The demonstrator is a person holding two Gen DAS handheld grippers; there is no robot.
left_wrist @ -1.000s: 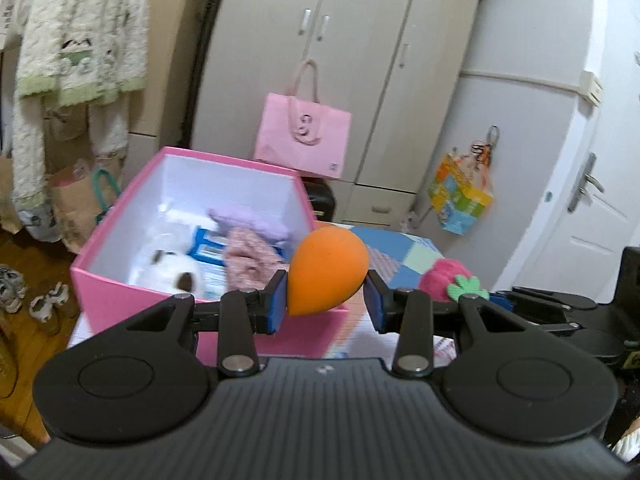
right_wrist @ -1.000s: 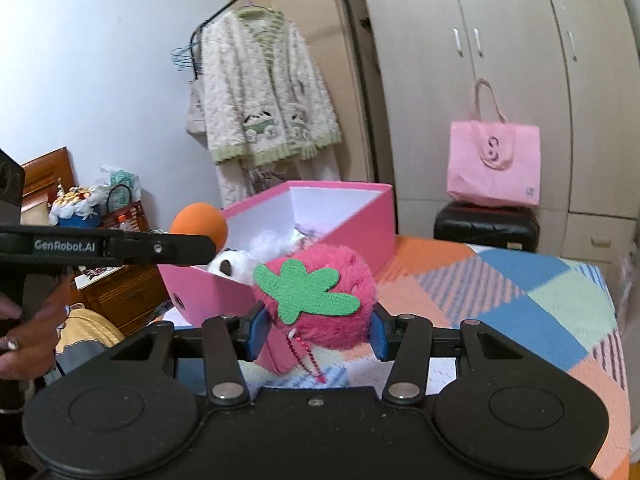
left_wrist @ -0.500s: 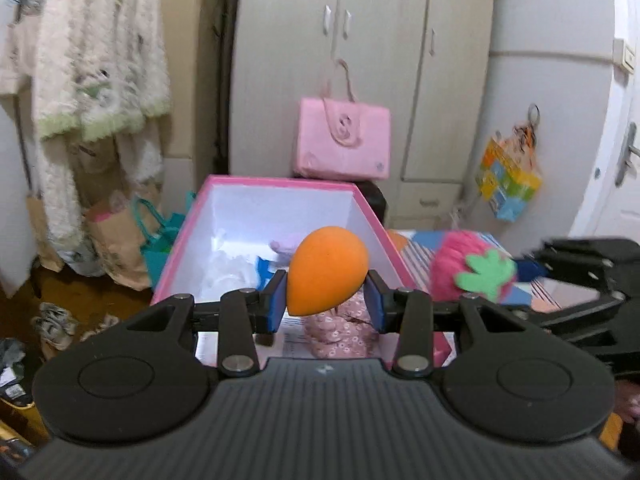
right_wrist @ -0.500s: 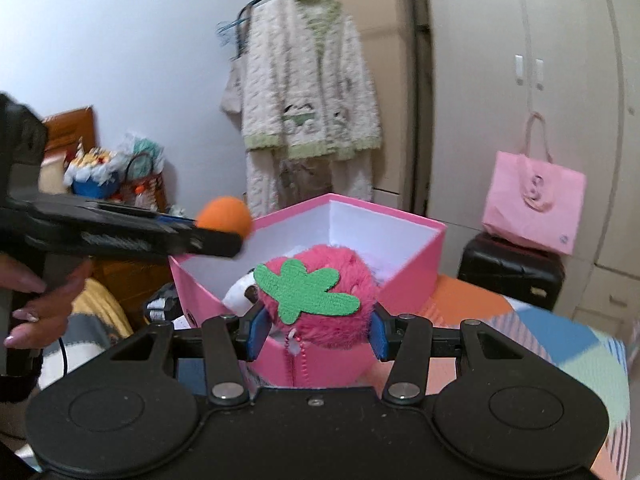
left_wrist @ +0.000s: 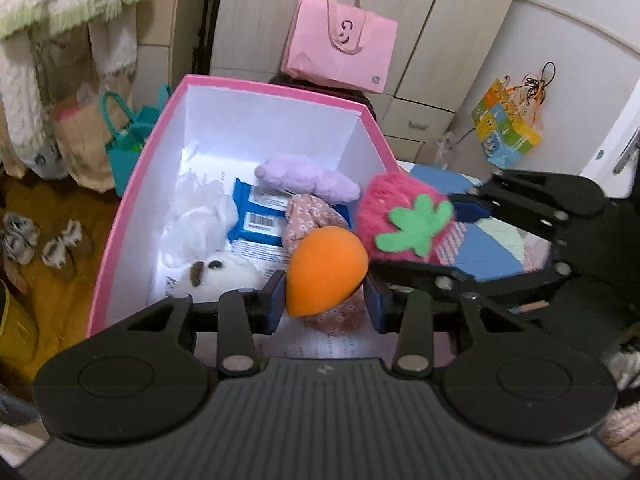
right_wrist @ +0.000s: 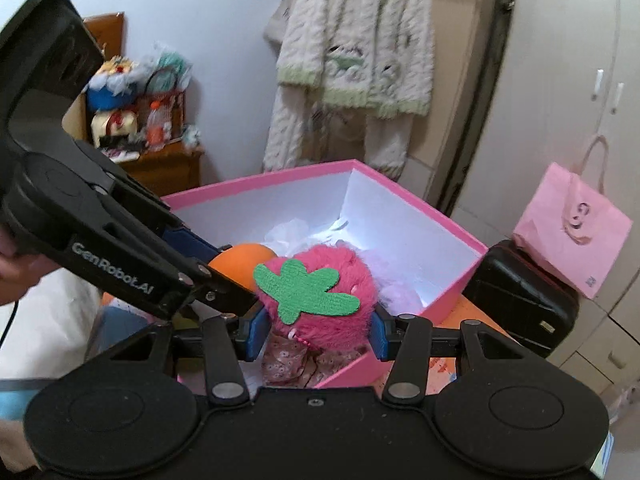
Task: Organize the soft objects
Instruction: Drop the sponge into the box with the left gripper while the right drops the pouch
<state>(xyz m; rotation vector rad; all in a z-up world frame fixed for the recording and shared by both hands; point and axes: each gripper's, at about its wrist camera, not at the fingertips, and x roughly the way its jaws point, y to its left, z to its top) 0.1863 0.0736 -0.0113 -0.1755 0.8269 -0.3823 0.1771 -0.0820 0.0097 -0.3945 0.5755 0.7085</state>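
Both loads now over the pink box [left_wrist: 132, 184], up from beside it a second ago. Left gripper [left_wrist: 326, 306] pinches the orange sponge [left_wrist: 326, 270], right gripper [right_wrist: 316, 330] the plush strawberry [right_wrist: 320, 292]. Drop looks next.

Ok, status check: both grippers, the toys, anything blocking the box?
Left gripper shut on orange sponge. Right gripper shut on strawberry plush. Both over pink box. Grippers crowd each other; opening clear.
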